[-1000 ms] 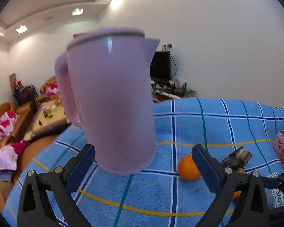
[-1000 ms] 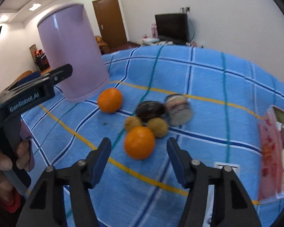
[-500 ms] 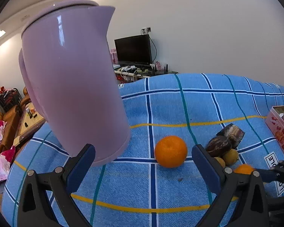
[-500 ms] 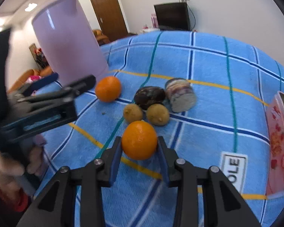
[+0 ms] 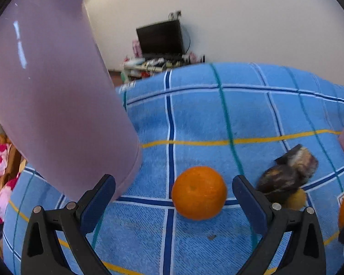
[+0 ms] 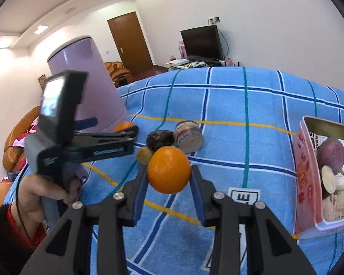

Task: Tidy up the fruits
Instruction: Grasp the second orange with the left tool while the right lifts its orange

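The held orange (image 6: 168, 170) is round, with dimpled, matte peel; it sits clamped between the two blue-padded fingers (image 6: 140, 191) of the right gripper (image 6: 168, 183), both pads pressed to its sides, and it appears raised clear of the cloth. The fingers are narrowed to the fruit's width, carried on black rigid arms with round metal rivets.

A second orange (image 5: 199, 196), equally round with a small navel dimple, rests on the cloth between the fingers of the left gripper (image 5: 172, 197). Those fingers (image 5: 98, 197) stand wide apart, touching nothing.

Just behind the held fruit lies a cluster: a small fuzzy brown kiwi (image 6: 144, 155), a dark glossy wrinkled fruit (image 6: 160, 139), and a stubby cut root piece (image 6: 190, 135) with purplish skin and a pale flat face. They lie close together, the kiwi and dark fruit touching.

A smooth lilac plastic jug (image 6: 87, 84), tapered and lidded, stands at the left on the cloth near the second orange.

The tablecloth (image 6: 252, 105) is blue towelling with a nap, crossed by navy, teal, white and yellow stripes, covering the table.

At the right edge sits a pink printed box (image 6: 305, 167), open, holding a round purple root vegetable (image 6: 331, 153) and a cut slice.

A hand (image 6: 41, 194) in a dark sleeve grips the left gripper's handle.
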The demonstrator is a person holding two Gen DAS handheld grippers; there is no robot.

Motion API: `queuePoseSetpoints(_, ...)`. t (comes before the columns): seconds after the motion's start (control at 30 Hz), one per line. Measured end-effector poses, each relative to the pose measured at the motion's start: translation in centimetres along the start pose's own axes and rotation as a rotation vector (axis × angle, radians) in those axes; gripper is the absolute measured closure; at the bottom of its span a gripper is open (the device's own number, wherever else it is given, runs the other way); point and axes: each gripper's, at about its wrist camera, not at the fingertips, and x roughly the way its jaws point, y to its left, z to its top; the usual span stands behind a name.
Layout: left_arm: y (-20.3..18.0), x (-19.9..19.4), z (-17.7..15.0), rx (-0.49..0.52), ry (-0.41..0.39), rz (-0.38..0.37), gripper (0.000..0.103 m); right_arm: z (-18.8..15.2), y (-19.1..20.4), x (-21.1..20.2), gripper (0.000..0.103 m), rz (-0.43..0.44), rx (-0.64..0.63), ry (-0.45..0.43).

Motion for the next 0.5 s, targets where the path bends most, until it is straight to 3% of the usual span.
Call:
queuePoseSetpoints(0.1, 0.1, 1.4, 0.1, -0.011, 0.089, 0.004, 0.001, 0.0, 0.3, 0.1, 0.064, 0.002, -0.007, 0.006)
queuePoseSetpoints(0.27, 1.2, 1.8, 0.1, -0.074, 0.116, -0.045, 0.003, 0.0, 0.2, 0.6, 0.064, -0.001, 0.001, 0.009)
queuePoseSetpoints(0.33, 1.2, 1.7, 0.1, -0.079, 0.112, -0.065, 0.010, 0.0, 0.2, 0.9, 0.064, -0.005, 0.003, 0.011)
queuePoseSetpoints(0.5, 0.2, 0.6, -0.1, -0.030, 0.071, -0.111, 0.042, 0.0, 0.0, 1.0, 0.064, -0.019, 0.008, 0.004)
